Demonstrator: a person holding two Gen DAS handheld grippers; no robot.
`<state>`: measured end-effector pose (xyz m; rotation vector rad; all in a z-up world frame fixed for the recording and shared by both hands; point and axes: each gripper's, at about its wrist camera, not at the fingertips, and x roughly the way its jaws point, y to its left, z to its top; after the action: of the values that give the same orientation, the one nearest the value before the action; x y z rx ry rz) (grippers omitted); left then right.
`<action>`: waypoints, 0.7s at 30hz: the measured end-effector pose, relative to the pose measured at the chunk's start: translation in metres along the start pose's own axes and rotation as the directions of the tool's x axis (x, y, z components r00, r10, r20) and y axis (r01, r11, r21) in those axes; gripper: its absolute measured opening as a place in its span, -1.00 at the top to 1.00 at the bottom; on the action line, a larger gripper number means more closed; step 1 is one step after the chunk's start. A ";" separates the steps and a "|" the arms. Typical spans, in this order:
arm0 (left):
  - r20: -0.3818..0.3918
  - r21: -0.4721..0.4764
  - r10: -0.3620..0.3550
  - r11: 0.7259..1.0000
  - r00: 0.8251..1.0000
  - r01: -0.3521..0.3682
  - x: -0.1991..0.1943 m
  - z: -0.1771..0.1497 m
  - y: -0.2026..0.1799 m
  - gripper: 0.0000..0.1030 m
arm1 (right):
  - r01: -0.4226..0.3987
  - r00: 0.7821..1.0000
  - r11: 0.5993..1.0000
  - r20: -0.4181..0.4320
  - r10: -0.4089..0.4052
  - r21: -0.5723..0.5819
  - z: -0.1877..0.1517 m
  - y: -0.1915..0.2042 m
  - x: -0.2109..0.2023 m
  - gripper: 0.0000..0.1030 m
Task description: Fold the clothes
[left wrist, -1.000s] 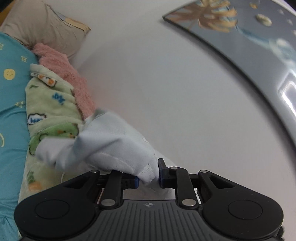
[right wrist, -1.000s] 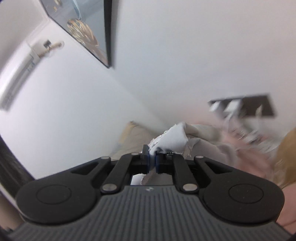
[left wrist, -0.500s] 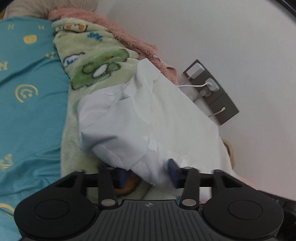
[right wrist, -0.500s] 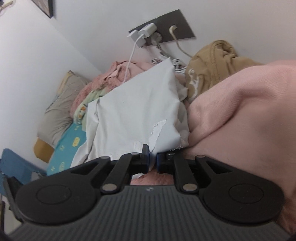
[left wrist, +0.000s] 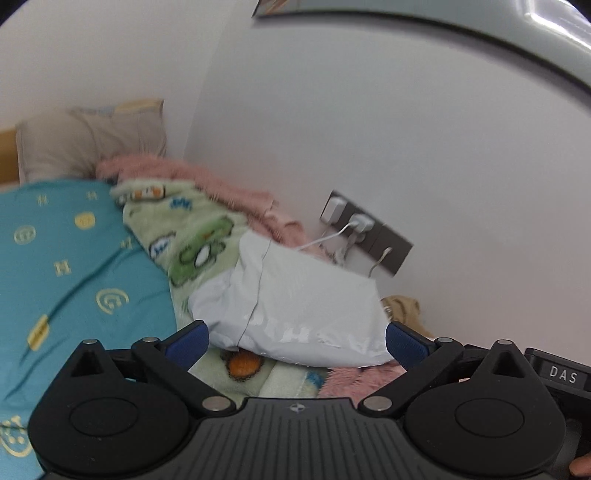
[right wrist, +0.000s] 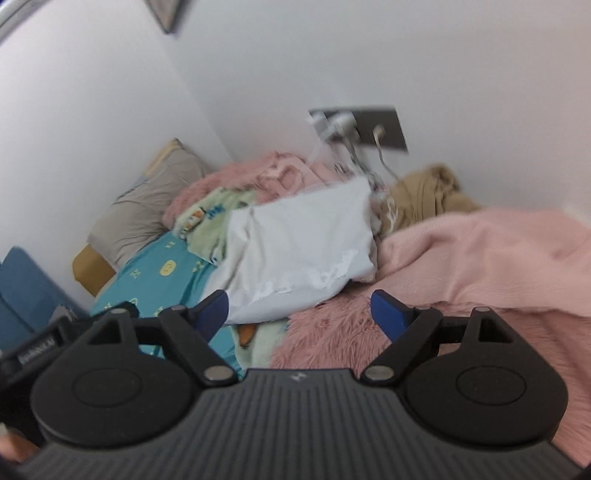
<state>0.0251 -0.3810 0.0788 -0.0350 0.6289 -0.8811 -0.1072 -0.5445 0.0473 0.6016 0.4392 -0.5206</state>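
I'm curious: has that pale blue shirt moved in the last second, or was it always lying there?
Yes. The pale blue shirt dropped from the jaws onto the green blanket, below the wall socket. Both grippers are now open.

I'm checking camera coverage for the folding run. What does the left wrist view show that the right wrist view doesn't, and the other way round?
Only the left wrist view shows the curved mirror edge high on the wall.

Only the right wrist view shows the smooth pink blanket on the right and a blue object at the far left.

Both show the folded white garment lying free on the green cartoon blanket, the teal sheet, the beige pillow, the wall socket with chargers, and each gripper, left gripper and right gripper, with jaws wide apart.
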 end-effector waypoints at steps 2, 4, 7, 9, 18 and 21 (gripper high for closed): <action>0.041 0.036 0.007 0.999 0.999 -0.008 -0.026 -0.003 -0.010 -0.99 | -0.002 0.999 0.999 0.044 0.004 -0.054 -0.005 0.010 -0.024 -0.66; 0.076 0.064 0.009 0.998 0.997 -0.014 -0.051 -0.009 -0.018 -0.99 | -0.006 0.996 0.995 0.086 0.015 -0.103 -0.012 0.020 -0.046 -0.66; 0.135 0.142 0.042 0.988 0.990 -0.061 -0.086 -0.023 -0.032 -0.99 | -0.015 0.990 0.987 0.135 0.037 -0.161 -0.026 0.032 -0.074 -0.66; 0.177 0.186 0.048 0.979 0.983 -0.082 -0.107 -0.034 -0.039 -0.99 | -0.021 0.985 0.981 0.164 0.053 -0.191 -0.038 0.038 -0.088 -0.66; 0.282 0.235 0.062 0.963 0.958 -0.131 -0.160 -0.084 -0.041 -0.99 | -0.038 0.967 0.958 0.232 0.107 -0.284 -0.086 0.052 -0.119 -0.66; 0.288 0.229 0.058 0.965 0.956 -0.127 -0.168 -0.094 -0.038 -0.99 | -0.024 0.961 0.947 0.252 0.109 -0.321 -0.099 0.058 -0.122 -0.66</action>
<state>-0.1299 -0.2622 0.0964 0.0920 0.2518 -0.8383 -0.1926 -0.4016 0.0626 0.2311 0.2361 -0.4467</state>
